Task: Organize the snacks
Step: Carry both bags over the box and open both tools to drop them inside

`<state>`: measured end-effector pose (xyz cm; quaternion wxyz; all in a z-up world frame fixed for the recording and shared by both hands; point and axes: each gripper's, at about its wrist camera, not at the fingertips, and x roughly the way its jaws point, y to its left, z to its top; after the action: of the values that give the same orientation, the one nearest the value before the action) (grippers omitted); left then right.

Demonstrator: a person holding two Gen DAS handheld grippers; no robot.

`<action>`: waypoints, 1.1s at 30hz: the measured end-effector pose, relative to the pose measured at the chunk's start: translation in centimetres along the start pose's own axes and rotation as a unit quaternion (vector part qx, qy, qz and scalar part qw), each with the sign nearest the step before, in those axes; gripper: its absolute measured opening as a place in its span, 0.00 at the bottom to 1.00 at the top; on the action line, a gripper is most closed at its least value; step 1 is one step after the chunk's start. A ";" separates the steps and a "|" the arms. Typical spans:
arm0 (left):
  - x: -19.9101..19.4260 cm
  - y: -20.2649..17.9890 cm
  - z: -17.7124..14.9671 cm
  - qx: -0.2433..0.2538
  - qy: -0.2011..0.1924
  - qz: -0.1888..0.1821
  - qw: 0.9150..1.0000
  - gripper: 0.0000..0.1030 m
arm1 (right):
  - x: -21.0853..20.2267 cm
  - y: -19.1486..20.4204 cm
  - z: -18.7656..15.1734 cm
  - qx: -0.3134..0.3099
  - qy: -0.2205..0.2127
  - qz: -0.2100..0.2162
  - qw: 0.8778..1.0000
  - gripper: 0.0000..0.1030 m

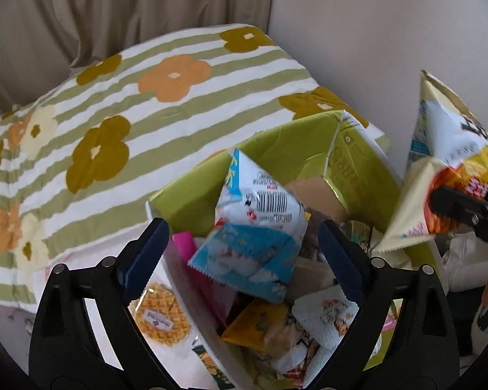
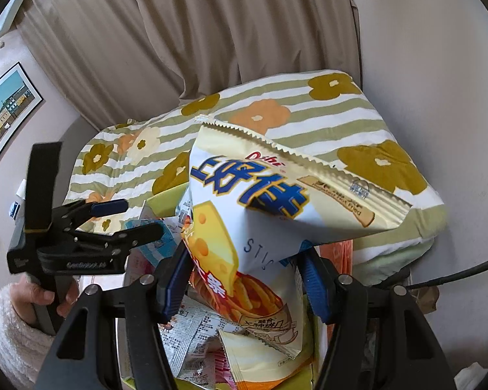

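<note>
A green cardboard box [image 1: 292,133] holds several snack packets. A blue and white packet [image 1: 253,227] stands tilted on the pile between the fingers of my left gripper [image 1: 242,256]. That gripper is open, with a gap on each side of the packet. My right gripper [image 2: 244,281] is shut on the lower part of a large cheese stick bag [image 2: 244,208], which it holds above the box [image 2: 161,196]. In the left wrist view the same bag [image 1: 449,149] hangs at the right, pinched by the right gripper [image 1: 439,208]. The left gripper [image 2: 140,217] shows at the left of the right wrist view.
A striped floral pillow [image 1: 146,97] lies behind the box against a beige curtain [image 1: 114,3] and a wall. A waffle packet [image 1: 162,318] lies outside the box at the left. A hand in a white fleece sleeve [image 2: 16,334] holds the left gripper. A black cable [image 2: 455,276] runs at the right.
</note>
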<state>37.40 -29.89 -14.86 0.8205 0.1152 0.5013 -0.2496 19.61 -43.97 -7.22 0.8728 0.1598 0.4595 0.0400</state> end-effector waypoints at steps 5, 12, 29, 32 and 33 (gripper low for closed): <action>-1.9 0.6 -2.0 -0.007 -0.014 0.017 1.000 0.90 | 1.2 -0.1 0.6 -0.008 0.017 -0.001 1.000 0.56; -3.5 1.9 -3.4 -0.028 -0.026 0.034 0.999 0.90 | 3.6 0.3 1.4 -0.016 0.054 0.001 0.998 0.57; -9.1 6.7 -11.4 -0.131 -0.043 0.079 0.987 0.90 | 1.0 2.0 -0.9 -0.074 0.006 0.002 0.997 0.94; -10.2 7.3 -12.6 -0.143 -0.042 0.082 0.985 0.90 | 0.4 2.6 -1.3 -0.081 0.007 0.012 0.997 0.94; -10.6 7.5 -12.8 -0.143 -0.042 0.086 0.985 0.90 | 0.0 2.9 -1.5 -0.083 0.001 0.016 0.996 0.94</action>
<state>27.57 -14.82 -12.07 0.8674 0.0285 0.4849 -0.1082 18.62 -40.85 -7.08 0.8820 0.0936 0.4526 0.0920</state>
